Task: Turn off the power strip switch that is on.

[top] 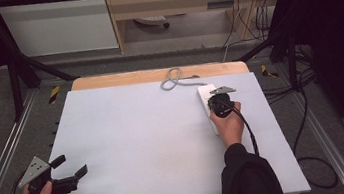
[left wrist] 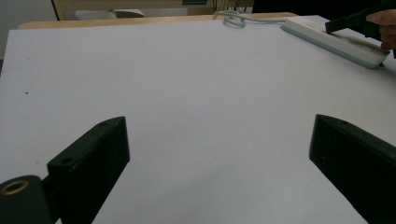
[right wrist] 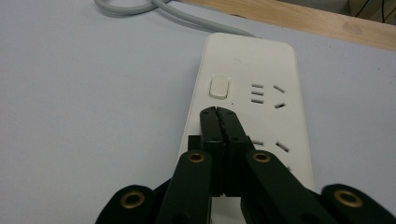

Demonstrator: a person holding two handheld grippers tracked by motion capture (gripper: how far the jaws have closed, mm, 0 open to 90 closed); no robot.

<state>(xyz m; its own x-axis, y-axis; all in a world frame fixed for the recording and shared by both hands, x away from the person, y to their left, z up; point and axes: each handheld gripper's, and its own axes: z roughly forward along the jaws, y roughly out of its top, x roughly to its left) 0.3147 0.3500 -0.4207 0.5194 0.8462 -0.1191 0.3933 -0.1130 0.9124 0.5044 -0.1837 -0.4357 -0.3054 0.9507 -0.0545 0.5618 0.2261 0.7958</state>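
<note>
A white power strip [top: 207, 103] lies at the table's far right, its grey cable [top: 174, 80] looped toward the back edge. My right gripper [top: 217, 102] hovers over the strip with its jaws shut and nothing between them. In the right gripper view its tips [right wrist: 218, 112] sit just short of the strip's rocker switch [right wrist: 219, 87], over the strip [right wrist: 261, 74]; whether they touch the casing I cannot tell. My left gripper [top: 73, 165] is held at the table's near left corner, jaws wide open and empty [left wrist: 219, 154]. The left gripper view catches the strip [left wrist: 336, 42] far off.
The pale grey table top [top: 140, 141] lies between the two hands. A wooden strip [top: 157, 74] runs along the back edge. Black frame posts [top: 13, 77] and floor cables [top: 303, 110] flank the table.
</note>
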